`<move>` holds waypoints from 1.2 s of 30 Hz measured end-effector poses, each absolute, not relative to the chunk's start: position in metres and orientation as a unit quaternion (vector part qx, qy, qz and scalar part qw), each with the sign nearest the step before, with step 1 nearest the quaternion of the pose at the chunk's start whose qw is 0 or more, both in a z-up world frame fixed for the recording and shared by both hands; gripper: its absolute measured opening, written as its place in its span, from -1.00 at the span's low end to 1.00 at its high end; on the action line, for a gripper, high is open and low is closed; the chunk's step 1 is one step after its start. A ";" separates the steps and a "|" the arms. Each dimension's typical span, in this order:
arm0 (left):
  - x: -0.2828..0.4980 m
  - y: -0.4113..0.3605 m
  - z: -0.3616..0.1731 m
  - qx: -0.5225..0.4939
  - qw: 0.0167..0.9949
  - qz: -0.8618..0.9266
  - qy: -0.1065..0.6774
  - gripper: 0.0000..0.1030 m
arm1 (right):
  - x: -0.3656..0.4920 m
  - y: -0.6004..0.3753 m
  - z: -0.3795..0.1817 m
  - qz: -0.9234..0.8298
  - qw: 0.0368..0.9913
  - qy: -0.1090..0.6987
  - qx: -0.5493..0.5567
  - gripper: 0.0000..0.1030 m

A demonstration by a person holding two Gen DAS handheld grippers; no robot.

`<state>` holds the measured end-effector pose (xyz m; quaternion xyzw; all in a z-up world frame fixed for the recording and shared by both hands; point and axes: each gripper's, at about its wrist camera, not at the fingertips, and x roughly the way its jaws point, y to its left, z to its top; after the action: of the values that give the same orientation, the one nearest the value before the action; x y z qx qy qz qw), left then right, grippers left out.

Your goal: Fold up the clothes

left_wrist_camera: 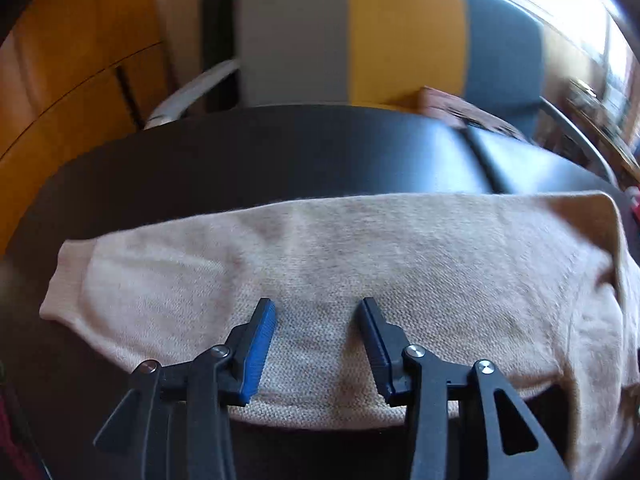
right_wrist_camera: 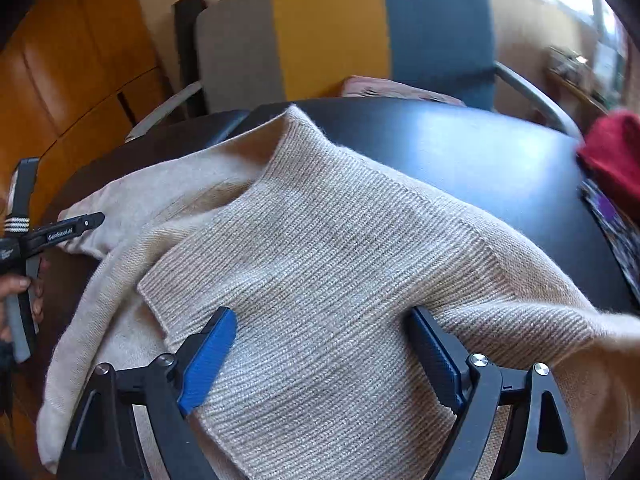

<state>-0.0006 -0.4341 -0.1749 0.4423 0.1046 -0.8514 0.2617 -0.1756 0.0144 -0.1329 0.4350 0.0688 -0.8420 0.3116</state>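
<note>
A dark round table (right_wrist_camera: 480,152) fills the scene, and behind its far edge stands a chair (right_wrist_camera: 332,32) with a back striped grey, yellow and blue and pale armrests. Spread over the near half of the table lies the beige knitted sweater (right_wrist_camera: 320,240), the thing to be folded: in the right wrist view its ribbed panel is turned over the smoother knit, one corner of it pointing toward the far edge by the chair, and a sleeve (left_wrist_camera: 132,280) runs flat toward the left edge in the left wrist view. Over by the table's right edge sits a red garment (right_wrist_camera: 612,152), with a dark patterned cloth just in front of it. Now the tools: the right gripper (right_wrist_camera: 324,328) hangs over the ribbed panel with its jaws spread wide, the blue pads (right_wrist_camera: 208,356) standing either side of the knit and pinching nothing. The left gripper (left_wrist_camera: 318,312) hovers above the sleeve part near the table's near edge, jaws parted about halfway, released, with only flat cloth showing between its fingers. At the left border of the right wrist view a hand (right_wrist_camera: 16,292) grips that left tool's handle.
</note>
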 end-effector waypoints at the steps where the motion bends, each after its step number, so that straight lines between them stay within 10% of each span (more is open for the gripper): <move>1: 0.005 -0.450 -0.176 0.441 0.273 -0.848 0.108 -0.11 | -0.177 0.003 -0.133 -0.838 0.324 0.072 0.433 0.73; 11: 0.032 -0.578 -0.179 0.464 0.371 -0.798 0.105 0.20 | -0.191 -0.089 -0.139 -0.804 0.407 0.134 0.412 1.00; 16: 0.042 -0.572 -0.159 0.452 0.392 -0.792 0.123 -0.42 | -0.200 -0.082 -0.137 -0.803 0.412 0.114 0.415 1.00; 36: 0.119 -0.324 -0.181 0.394 0.173 -0.893 0.130 -0.24 | -0.193 0.043 -0.128 -0.805 0.339 -0.130 0.469 -0.04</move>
<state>0.1190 -0.3241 -0.1814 0.3936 0.1305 -0.8934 0.1729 -0.1928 0.0430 -0.1280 0.4693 -0.1299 -0.8050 0.3390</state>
